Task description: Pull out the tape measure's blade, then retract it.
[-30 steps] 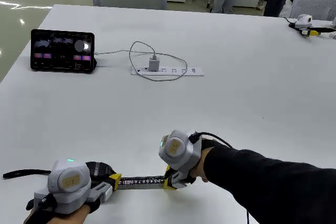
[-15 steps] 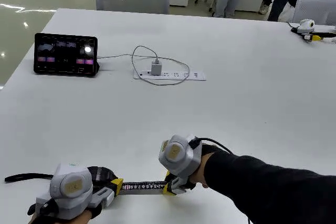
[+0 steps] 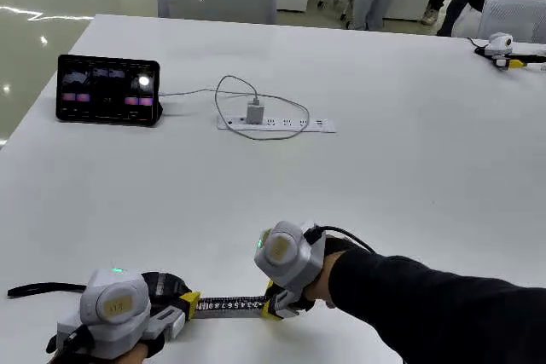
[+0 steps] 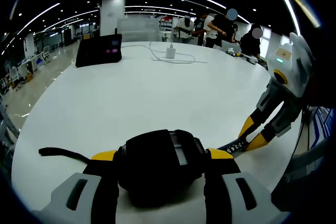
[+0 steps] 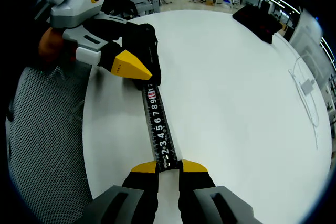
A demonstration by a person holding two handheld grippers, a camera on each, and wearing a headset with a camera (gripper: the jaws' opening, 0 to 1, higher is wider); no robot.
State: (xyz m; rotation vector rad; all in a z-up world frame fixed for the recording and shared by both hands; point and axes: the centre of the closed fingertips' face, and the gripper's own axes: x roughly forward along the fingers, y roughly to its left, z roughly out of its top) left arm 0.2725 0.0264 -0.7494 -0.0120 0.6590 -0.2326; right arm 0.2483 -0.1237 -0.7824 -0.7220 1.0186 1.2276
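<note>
Presently, task partly done.

- Tape measure (image 4: pixel 160 163): black case sits on the desk (image 3: pixel 384 168) at the near edge, toward the near-left corner. Its black strap (image 3: pixel 38 289) trails along the desk surface toward the left edge.
- Left hand-held gripper (image 3: pixel 181 303): jaws closed around the case, one yellow tip on each side, as seen in the left gripper view. Clamped on the tape measure.
- Right hand-held gripper (image 5: pixel 168 169): jaws pinched together on the free end of the blade (image 5: pixel 157 121), which runs straight between the two tips.
- Blade: a short run is out of the case, lying flat on the desk along the near edge with its printed numerals facing up. It looks taut between the two hand-held grippers, without sag or kink.
- Elsewhere: a tablet (image 3: pixel 108 89) stands toward the far-left corner and a power strip (image 3: pixel 281 124) with a looped cable lies mid-desk. Both are well apart from the work.

Judgement on progress: the blade is exposed, so the pull has begun. The exposed length is small, so more pulling probably remains. The retraction is not done, since the blade is outside the case and held at its end. Remaining: finish the pull, then guide the blade into the case.
</note>
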